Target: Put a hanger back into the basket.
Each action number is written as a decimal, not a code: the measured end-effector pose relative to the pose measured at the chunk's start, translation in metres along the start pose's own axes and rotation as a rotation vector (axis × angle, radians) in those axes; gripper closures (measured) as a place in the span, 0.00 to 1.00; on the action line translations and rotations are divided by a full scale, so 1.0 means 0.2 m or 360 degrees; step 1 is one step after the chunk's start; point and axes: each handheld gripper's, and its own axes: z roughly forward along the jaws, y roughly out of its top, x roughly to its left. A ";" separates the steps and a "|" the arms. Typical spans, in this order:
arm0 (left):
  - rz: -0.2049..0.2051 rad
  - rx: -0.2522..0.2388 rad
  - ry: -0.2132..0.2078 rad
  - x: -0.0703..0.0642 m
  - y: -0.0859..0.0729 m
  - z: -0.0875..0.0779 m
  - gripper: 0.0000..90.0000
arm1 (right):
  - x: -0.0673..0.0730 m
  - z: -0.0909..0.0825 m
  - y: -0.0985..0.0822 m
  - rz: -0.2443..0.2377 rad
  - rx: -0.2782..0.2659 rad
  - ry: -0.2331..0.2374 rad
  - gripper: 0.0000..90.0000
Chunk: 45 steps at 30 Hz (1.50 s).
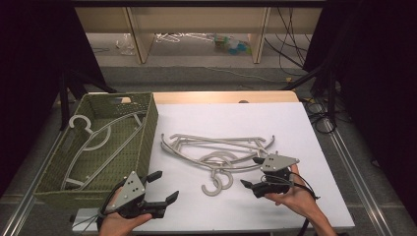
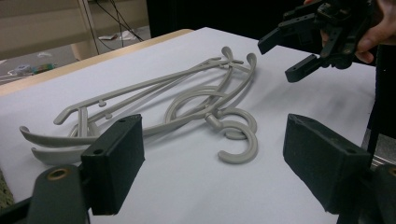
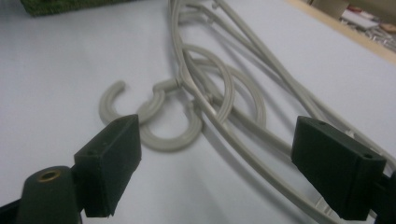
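A pile of grey plastic hangers [image 1: 216,150] lies tangled on the white table top, hooks [image 1: 218,183] toward me. The same hangers [image 2: 187,100] spread ahead of my left jaws, and the hooks [image 3: 163,126] lie just beyond my right jaws. My left gripper [image 1: 165,188] hovers open near the front edge, left of the hooks, nothing between its fingers. My right gripper [image 1: 252,172] is open too, just right of the hooks, and appears as the right gripper [image 2: 289,56] in the left gripper view. One more hanger [image 1: 98,142] lies inside the green woven basket [image 1: 147,132].
The basket stands at the table's left side, its right wall close to my left gripper. A white sheet [image 1: 305,137] covers the table, with a wooden strip along the far edge. Shelving legs and cables stand on the floor beyond.
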 end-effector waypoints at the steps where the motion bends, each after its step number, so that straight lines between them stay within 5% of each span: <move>1: -0.0006 -0.0003 -0.0002 0.00 -0.01 0.00 0.23 | -0.01 0.01 0.00 -0.0014 0.0029 0.0005 0.19; 11: 0.0000 0.0030 -0.0034 0.00 -0.02 0.02 0.23 | -0.10 0.20 0.02 -0.0154 0.0233 0.0083 0.37; 24: -0.0018 0.0038 -0.0075 0.00 -0.02 0.02 0.23 | -0.12 0.32 0.04 -0.0197 0.0341 0.0178 0.59; 25: -0.0020 0.0037 -0.0074 0.00 -0.02 0.02 0.23 | -0.12 0.33 0.05 -0.0198 0.0346 0.0190 0.67; 38: 0.0005 0.0040 -0.0081 0.01 -0.02 0.03 0.23 | -0.13 0.39 0.06 -0.0252 0.0421 0.0321 0.82; 43: 0.0051 0.0062 -0.0070 0.01 -0.02 0.02 0.23 | -0.11 0.39 0.08 -0.0442 0.0453 0.0330 0.87; 45: 0.0023 0.0052 -0.0068 0.01 -0.02 0.02 0.23 | -0.10 0.39 0.08 -0.0479 0.0451 0.0337 0.87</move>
